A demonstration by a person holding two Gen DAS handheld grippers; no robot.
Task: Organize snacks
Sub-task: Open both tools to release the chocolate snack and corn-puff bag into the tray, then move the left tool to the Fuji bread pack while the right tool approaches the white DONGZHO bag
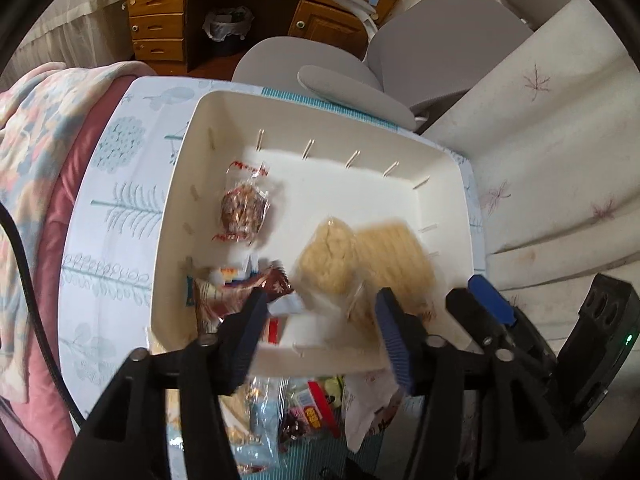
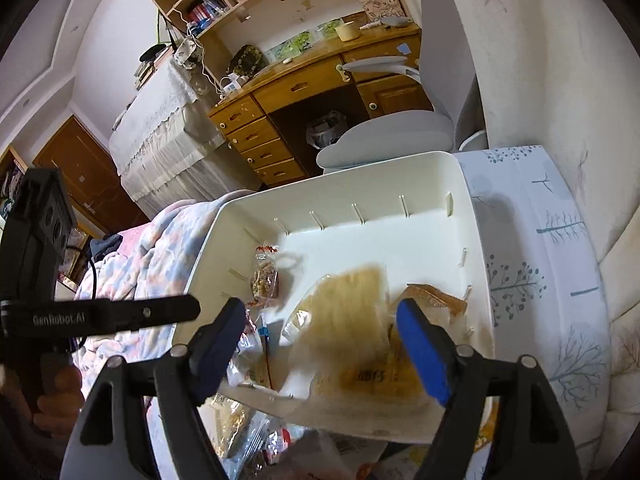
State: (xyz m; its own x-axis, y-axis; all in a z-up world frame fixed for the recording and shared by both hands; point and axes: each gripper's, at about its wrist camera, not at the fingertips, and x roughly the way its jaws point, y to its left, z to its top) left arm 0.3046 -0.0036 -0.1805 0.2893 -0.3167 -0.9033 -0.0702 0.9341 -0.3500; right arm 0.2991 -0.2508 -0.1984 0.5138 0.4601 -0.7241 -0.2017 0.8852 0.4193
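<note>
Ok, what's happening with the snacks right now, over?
Left gripper open, right gripper open, both over white bin. Yellow packet lies in bin. More snacks wait outside. Nothing blocking.

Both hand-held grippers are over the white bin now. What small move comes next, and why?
Probably lift both out and back toward the loose packets near the bin's front edge. The left hand-held gripper and right hand-held gripper stand open, pinching nothing, with snacks lying in the bin; unsorted ones remain outside.

The left gripper (image 1: 320, 320) points steeply down, its 2 fingers (image 1: 394, 332) spread apart with nothing pressed between them. The right gripper (image 2: 320, 344), just to its right, tilts down less steeply, fingers (image 2: 420, 348) also parted and gripping nothing.
</note>
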